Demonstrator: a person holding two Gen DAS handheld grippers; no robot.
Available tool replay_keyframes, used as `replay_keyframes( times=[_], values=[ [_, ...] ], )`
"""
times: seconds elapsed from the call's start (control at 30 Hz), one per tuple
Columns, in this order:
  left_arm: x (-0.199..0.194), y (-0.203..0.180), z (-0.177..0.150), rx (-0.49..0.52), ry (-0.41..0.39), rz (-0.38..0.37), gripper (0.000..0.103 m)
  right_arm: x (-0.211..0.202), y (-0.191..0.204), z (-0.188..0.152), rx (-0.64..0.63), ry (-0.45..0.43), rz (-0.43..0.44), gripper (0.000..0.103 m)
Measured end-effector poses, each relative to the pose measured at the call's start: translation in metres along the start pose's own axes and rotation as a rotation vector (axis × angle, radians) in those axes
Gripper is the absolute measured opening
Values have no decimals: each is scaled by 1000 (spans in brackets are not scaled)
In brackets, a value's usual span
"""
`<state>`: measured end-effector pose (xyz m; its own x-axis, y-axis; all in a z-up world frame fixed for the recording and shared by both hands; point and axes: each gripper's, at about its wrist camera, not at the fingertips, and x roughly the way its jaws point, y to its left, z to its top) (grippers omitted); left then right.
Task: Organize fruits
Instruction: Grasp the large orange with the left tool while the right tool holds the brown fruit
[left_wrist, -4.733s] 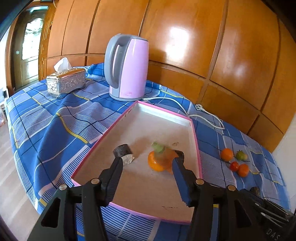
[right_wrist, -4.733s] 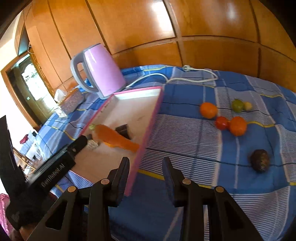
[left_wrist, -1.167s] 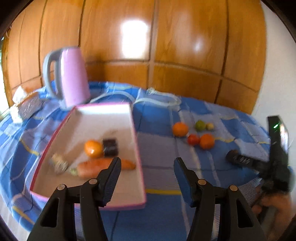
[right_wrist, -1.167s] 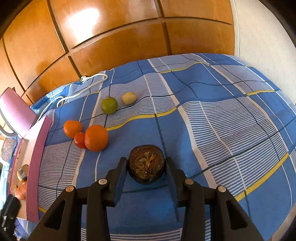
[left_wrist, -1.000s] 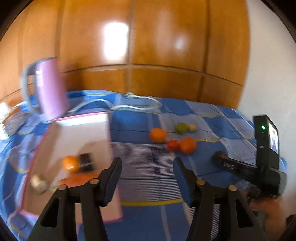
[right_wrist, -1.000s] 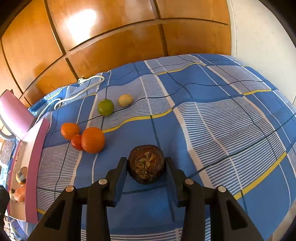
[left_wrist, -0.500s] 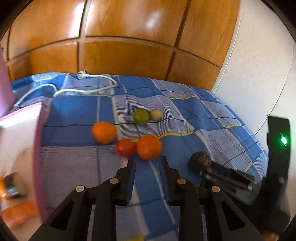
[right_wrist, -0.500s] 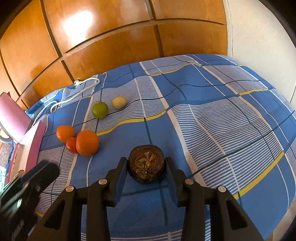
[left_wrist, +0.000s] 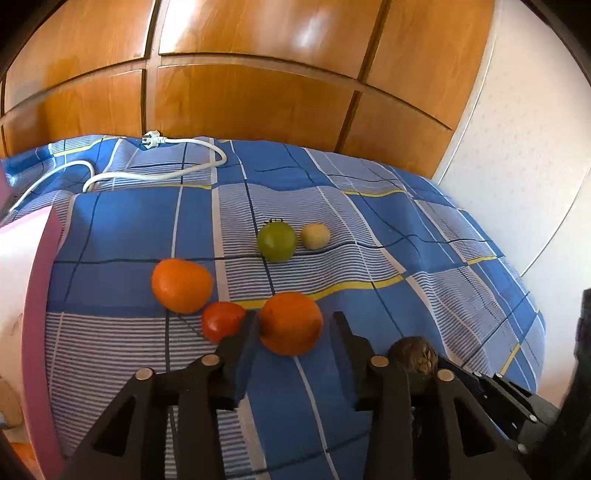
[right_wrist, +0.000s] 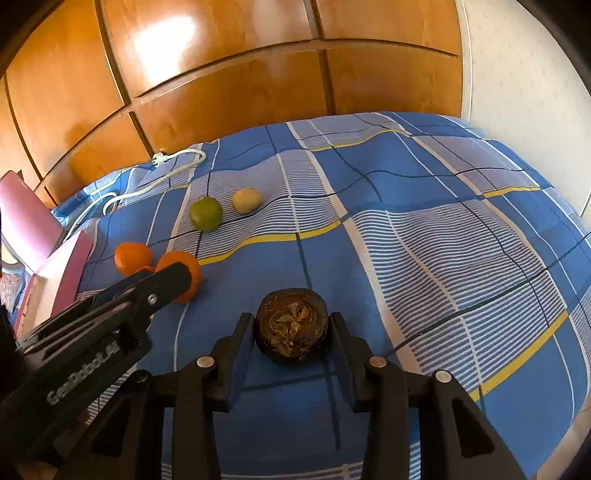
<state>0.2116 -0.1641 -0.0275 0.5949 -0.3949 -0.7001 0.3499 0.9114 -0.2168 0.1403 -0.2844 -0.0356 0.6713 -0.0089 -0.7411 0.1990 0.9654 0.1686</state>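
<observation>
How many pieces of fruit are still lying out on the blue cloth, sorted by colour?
Orange: 2
Red: 1
Green: 1
Pale yellow: 1
Dark brown: 1, between the right gripper fingers
Total: 6

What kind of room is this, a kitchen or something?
Probably a home room: a checked blue tablecloth with loose fruit, glossy wooden wall panels behind, and a white power cord.

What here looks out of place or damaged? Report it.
The dark brown fruit between the right tongs looks shrivelled, its face dry and wrinkled, unlike the smooth orange that the left tongs straddle. The white power cord also lies loose across the blue checked cloth, unplugged.
</observation>
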Motion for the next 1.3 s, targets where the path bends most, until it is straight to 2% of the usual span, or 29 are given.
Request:
replay_keyframes(
  times=[0.1,0.23,0.4,0.53,0.87,0.97,1.03,1.1,1.13,1.3],
  values=[
    [7,-1,2,0,16,12,43,1,3,0,-22,1,-3,41],
    [11,-1,1,1,24,21,38,1,5,-1,-29,0,-3,41],
    [-3,-7,-5,42,-8,62,38,1,5,-1,-28,-1,-2,41],
    [-19,0,-12,12,-24,93,38,1,7,-1,-38,1,-2,41],
    [-54,15,-56,9,-38,214,38,5,9,-3,-46,14,-14,42],
    [-60,14,-70,30,-79,247,38,4,10,-5,-45,-1,-25,42],
    [-59,14,-75,38,-95,252,38,4,11,-6,-48,-5,-30,42],
    [-51,19,-79,25,-59,263,38,3,11,-5,-52,-8,-34,42],
    [-53,21,-80,17,-85,257,37,3,11,-5,-48,-9,-30,42],
    [-52,20,-81,23,-88,262,37,2,10,-4,-40,-10,-28,41]
  ],
)
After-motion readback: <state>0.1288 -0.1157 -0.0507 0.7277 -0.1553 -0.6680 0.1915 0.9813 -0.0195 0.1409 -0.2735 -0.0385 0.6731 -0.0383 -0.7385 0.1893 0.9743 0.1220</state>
